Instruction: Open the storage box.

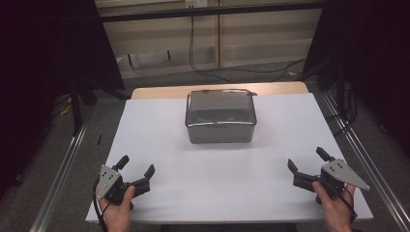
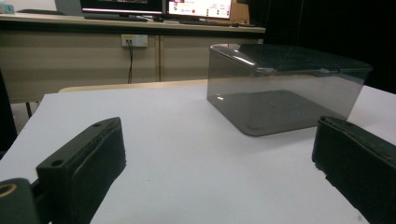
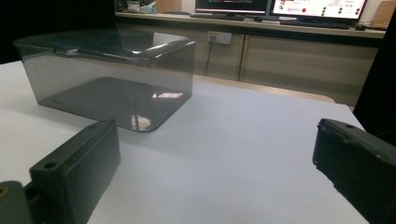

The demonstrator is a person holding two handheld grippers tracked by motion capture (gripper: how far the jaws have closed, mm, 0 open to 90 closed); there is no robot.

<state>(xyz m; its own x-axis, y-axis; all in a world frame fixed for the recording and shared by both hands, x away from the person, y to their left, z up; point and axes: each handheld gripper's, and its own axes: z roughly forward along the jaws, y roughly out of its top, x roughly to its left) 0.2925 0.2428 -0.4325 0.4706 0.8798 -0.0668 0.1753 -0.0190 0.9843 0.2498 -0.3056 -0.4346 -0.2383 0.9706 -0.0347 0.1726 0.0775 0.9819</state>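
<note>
The smoky clear box (image 2: 285,88) stands on the white table (image 2: 187,154), lid closed. The left gripper (image 2: 219,163) is near it, in front, jaws wide apart with nothing between.

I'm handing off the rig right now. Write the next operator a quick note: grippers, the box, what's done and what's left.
Left gripper: open, holding nothing, low over the near left of the white sheet on the table.
Right gripper: open, holding nothing, at the near right of the sheet.
Smoky translucent plastic box with lid: stands at the middle far part of the sheet, lid on, clear of both grippers.
Done: nothing to see yet; the box is untouched.
Left: probably reach in to the box from both sides and handle it.
</note>
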